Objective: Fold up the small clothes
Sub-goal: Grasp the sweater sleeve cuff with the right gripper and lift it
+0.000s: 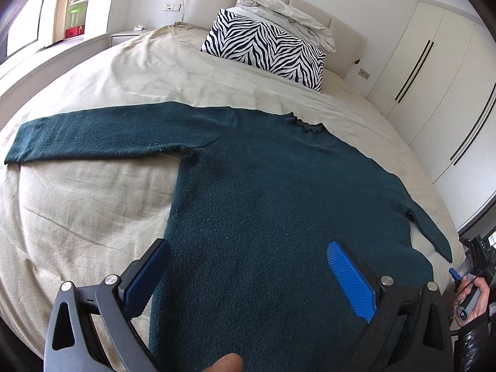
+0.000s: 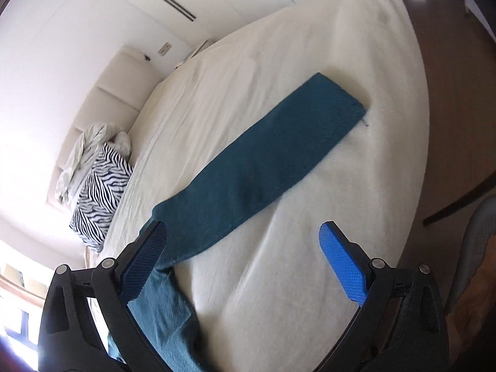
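A dark teal sweater (image 1: 279, 192) lies flat on the bed, front up, neck (image 1: 307, 125) toward the headboard. One sleeve (image 1: 93, 136) stretches out to the left, the other (image 1: 434, 232) runs toward the bed's right edge. My left gripper (image 1: 248, 248) hovers open over the sweater's lower body, with nothing between its blue pads. In the right wrist view that right-hand sleeve (image 2: 263, 161) lies straight on the sheet, its cuff (image 2: 344, 99) farthest away. My right gripper (image 2: 243, 228) stands open just above the sleeve's near end, its left finger (image 2: 145, 260) over the cloth.
The beige bed cover (image 1: 93, 217) has a zebra-print pillow (image 1: 266, 49) and crumpled bedding (image 1: 288, 12) at the headboard. White wardrobe doors (image 1: 434, 71) stand to the right. Beyond the bed's right edge lie dark floor (image 2: 449, 93) and a hand (image 1: 477, 294) holding a handle.
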`<state>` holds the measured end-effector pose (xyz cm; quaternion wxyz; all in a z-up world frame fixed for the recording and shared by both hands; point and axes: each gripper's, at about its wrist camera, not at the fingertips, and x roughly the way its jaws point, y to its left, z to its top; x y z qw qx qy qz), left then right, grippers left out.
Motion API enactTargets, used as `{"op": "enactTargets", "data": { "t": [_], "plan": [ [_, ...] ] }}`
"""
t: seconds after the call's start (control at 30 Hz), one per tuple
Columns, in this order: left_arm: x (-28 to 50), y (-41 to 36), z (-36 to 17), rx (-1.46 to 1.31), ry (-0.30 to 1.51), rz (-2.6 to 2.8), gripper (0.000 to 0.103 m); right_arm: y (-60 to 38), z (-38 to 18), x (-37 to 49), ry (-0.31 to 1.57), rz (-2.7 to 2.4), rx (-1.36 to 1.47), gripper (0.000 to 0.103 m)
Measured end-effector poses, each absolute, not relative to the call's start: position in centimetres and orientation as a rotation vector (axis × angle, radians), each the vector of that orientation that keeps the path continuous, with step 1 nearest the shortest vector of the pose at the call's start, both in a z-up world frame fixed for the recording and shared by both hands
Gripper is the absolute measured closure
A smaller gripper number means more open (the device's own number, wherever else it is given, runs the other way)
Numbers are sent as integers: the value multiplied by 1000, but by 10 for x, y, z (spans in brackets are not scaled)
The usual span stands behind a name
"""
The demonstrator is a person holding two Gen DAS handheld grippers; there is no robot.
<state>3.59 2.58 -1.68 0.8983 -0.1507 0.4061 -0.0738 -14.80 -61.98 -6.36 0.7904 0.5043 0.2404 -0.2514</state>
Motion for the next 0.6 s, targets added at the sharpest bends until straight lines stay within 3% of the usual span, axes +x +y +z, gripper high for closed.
{"op": "enactTargets", "data": {
  "t": [0.1,0.33,0.43,0.5,0.6],
  "plan": [
    [46,20,-21,-307,877,-161,0,-665,-96,-149,499,-555,1217,18],
    [61,6,-38,-260,981,-191,0,-708,-118,-127,412,-587,1250,20],
    [67,5,-45,-270,1000,-208,0,-724,-112,-97,430,-580,1209,37],
    [72,7,-51,-296,1015,-227,0,-732,-112,-79,470,-587,1169,69],
    [80,11,-55,-332,1019,-254,1,-733,-107,-59,511,-611,1132,88]
  ]
}}
